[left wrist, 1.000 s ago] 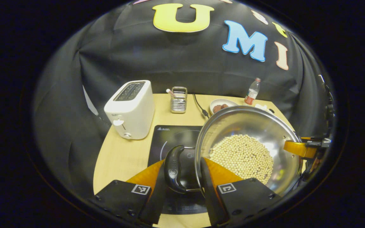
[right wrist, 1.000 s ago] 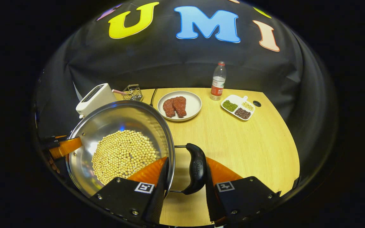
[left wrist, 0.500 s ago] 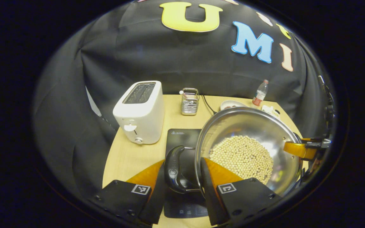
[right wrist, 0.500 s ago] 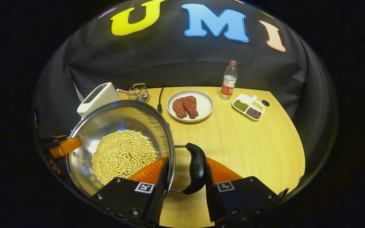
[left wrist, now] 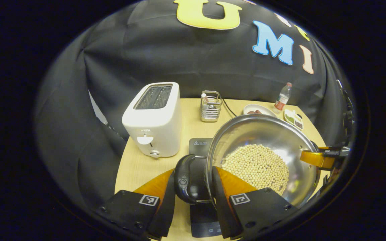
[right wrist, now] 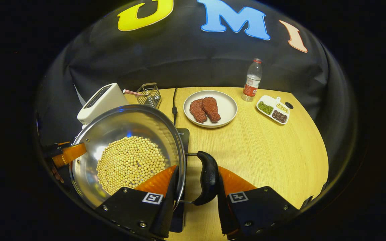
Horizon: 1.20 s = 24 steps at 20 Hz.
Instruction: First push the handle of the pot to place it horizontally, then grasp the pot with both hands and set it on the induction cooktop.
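A steel pot (left wrist: 263, 140) full of pale beans hangs between both grippers. My left gripper (left wrist: 193, 170) is shut on its black left handle (left wrist: 182, 179), one finger outside the handle and one inside the rim. In the right gripper view the pot (right wrist: 126, 134) fills the left side, and my right gripper (right wrist: 197, 168) is shut the same way on the black right handle (right wrist: 209, 177). The black induction cooktop (left wrist: 199, 147) lies under the pot, and a strip of the cooktop (right wrist: 183, 135) shows beside the rim. Whether the pot touches it is hidden.
A white toaster (left wrist: 154, 120) stands left of the cooktop, with a wire rack (left wrist: 210, 106) behind it. On the right half of the table are a plate of meat (right wrist: 228, 107), a water bottle (right wrist: 251, 80), a divided dish (right wrist: 273, 109) and a black cable (right wrist: 174, 100).
Both grippers have carried the pot leftwards across the table, closer to the toaster. The cooktop has slid under the pot. Both grips are unchanged.
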Each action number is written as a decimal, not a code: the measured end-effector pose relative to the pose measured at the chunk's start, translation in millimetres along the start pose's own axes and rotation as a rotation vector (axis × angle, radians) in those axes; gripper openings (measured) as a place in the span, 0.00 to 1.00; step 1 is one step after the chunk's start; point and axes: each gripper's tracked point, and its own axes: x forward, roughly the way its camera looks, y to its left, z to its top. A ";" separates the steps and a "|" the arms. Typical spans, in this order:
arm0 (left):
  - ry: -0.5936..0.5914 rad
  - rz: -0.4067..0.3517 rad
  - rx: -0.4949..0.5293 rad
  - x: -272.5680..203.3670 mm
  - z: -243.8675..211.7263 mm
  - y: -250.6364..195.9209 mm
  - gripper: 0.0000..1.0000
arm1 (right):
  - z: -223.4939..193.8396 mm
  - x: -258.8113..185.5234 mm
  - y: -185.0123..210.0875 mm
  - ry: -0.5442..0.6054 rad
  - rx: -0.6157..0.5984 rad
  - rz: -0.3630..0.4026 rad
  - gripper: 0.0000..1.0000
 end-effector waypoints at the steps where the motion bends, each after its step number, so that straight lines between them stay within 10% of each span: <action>1: 0.001 -0.001 -0.002 4.6 0.0 2.5 0.60 | 1.2 2.2 1.4 0.001 -0.002 -0.002 0.57; 24: -0.019 -0.041 0.010 51.8 -16.9 7.8 0.63 | -19.0 39.2 9.6 0.000 0.051 -0.043 0.52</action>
